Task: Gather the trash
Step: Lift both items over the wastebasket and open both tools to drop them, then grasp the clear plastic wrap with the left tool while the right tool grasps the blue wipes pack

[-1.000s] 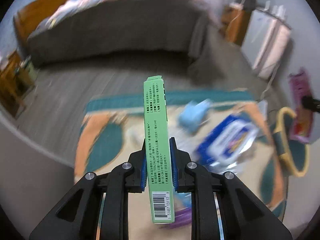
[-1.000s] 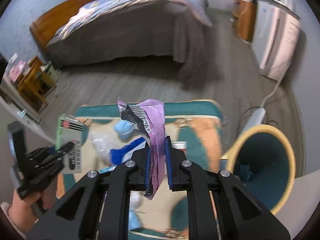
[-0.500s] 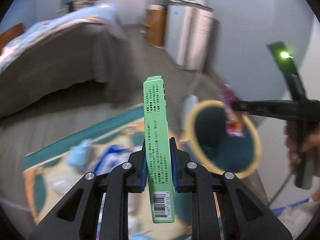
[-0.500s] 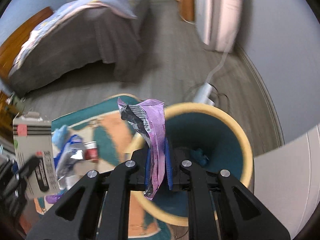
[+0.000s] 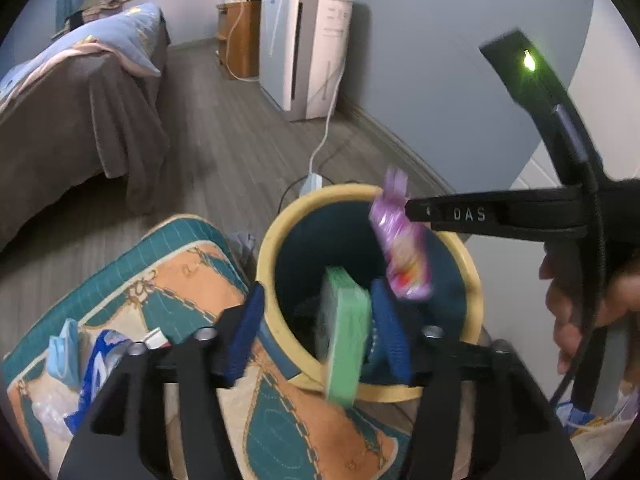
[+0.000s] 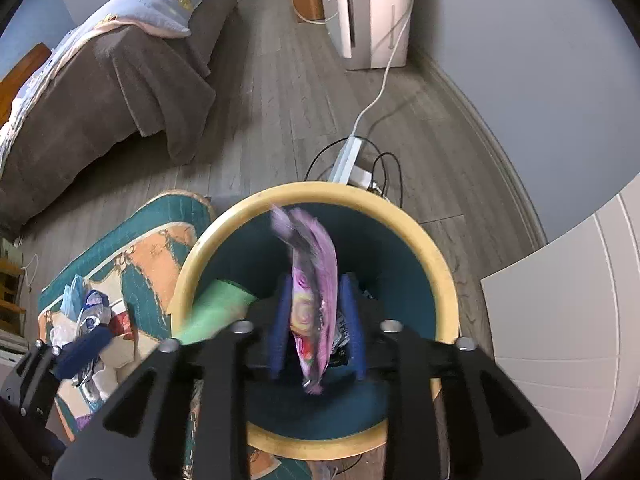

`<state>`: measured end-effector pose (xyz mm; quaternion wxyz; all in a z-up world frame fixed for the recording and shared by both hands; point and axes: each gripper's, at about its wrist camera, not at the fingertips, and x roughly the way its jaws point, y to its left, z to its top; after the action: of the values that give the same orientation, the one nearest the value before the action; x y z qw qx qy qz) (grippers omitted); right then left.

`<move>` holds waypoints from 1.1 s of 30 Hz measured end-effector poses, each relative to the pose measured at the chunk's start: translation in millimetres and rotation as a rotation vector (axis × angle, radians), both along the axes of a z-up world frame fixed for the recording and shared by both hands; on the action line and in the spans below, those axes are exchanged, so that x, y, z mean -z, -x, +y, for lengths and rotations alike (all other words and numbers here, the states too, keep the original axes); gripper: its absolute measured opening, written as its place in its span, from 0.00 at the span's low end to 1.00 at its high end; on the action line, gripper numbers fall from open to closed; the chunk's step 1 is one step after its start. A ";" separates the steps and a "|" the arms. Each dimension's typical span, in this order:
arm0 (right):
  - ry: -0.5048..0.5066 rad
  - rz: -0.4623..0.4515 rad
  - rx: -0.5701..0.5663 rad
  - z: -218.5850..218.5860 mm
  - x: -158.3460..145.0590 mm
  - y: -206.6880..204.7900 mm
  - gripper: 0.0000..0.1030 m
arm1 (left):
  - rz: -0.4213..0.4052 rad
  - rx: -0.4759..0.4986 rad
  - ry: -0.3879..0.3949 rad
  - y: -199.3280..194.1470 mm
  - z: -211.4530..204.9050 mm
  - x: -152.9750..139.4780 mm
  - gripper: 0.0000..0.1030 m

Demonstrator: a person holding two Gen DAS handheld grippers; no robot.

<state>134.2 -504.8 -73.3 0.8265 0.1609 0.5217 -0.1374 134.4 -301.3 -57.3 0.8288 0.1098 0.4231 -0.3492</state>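
While both claws are opening above the bin (image 6: 440, 264), let the green box (image 5: 344, 336) and purple wrapper (image 6: 314, 300) fall clear between the parted pads before moving off.

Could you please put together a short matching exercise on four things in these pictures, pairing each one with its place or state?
Things:
1. green box
2. purple wrapper
3. bin
4. power strip

Places or states:
A. on the wooden floor beyond the bin
B. yellow rim, teal inside, beside the rug
C. between the opening jaws of the left gripper
D. between the opening jaws of the right gripper

Pairs: 1-C, 2-D, 3-B, 4-A
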 end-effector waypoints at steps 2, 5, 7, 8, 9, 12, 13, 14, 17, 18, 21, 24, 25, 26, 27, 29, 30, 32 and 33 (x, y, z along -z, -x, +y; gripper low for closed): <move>-0.004 -0.005 0.004 -0.7 -1.2 0.6 0.37 | -0.006 -0.014 0.004 -1.4 5.8 -3.4 0.64; -0.004 -0.015 0.004 1.1 -4.8 1.0 0.49 | -0.002 -0.041 0.011 -3.3 11.8 -7.6 0.71; -0.003 -0.025 -0.002 4.6 -7.8 -0.6 0.61 | -0.005 -0.063 0.011 -3.9 20.0 -11.8 0.77; 0.001 -0.031 -0.010 8.7 -10.6 -1.7 0.64 | -0.009 -0.073 0.008 -3.8 26.0 -14.5 0.79; 0.003 -0.037 -0.015 11.7 -13.2 -2.2 0.70 | -0.016 -0.084 0.004 -2.9 32.0 -16.6 0.84; 0.012 -0.062 -0.044 26.2 -22.1 -6.3 0.85 | -0.040 -0.117 -0.015 0.9 54.4 -25.0 0.90; 0.012 -0.069 -0.058 31.3 -24.4 -8.0 0.87 | -0.050 -0.131 -0.028 2.2 65.0 -28.0 0.91; 0.014 -0.073 -0.075 39.0 -26.8 -10.2 0.88 | -0.058 -0.147 -0.040 1.9 74.3 -30.8 0.92; 0.030 -0.082 -0.127 62.9 -32.6 -16.1 0.93 | -0.075 -0.202 -0.066 1.5 105.8 -40.4 0.92; 0.033 -0.084 -0.145 71.4 -34.2 -18.0 0.93 | -0.076 -0.217 -0.069 0.5 113.4 -42.9 0.93; 0.034 -0.090 -0.190 96.8 -38.3 -23.9 0.94 | -0.088 -0.275 -0.093 -3.6 145.5 -50.9 0.93; 0.034 -0.097 -0.237 122.5 -42.7 -28.3 0.94 | -0.104 -0.327 -0.127 -5.7 178.1 -57.3 0.93; 0.039 -0.098 -0.250 130.0 -43.8 -28.7 0.94 | -0.107 -0.343 -0.135 -5.2 188.5 -59.1 0.94; 0.049 -0.097 -0.266 142.1 -44.9 -30.7 0.94 | -0.109 -0.367 -0.145 -5.9 202.8 -60.9 0.94; 0.052 -0.095 -0.276 149.2 -45.0 -31.3 0.94 | -0.109 -0.381 -0.149 -6.3 209.8 -61.6 0.94; 0.049 -0.085 -0.308 170.1 -44.4 -35.4 0.94 | -0.110 -0.416 -0.155 -6.8 229.5 -61.3 0.94; 0.049 -0.083 -0.317 177.9 -43.5 -36.4 0.94 | -0.109 -0.437 -0.158 -7.3 240.4 -60.0 0.94; 0.049 -0.079 -0.339 197.5 -41.2 -39.1 0.94 | -0.110 -0.475 -0.162 -8.9 258.6 -55.8 0.94; 0.049 -0.072 -0.352 208.4 -39.0 -40.1 0.94 | -0.110 -0.501 -0.164 -10.0 268.5 -52.5 0.94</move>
<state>174.3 -296.3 -34.3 0.8597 0.0515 0.5081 0.0027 144.5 -32.9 -4.8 0.8995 0.0872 0.4183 -0.0913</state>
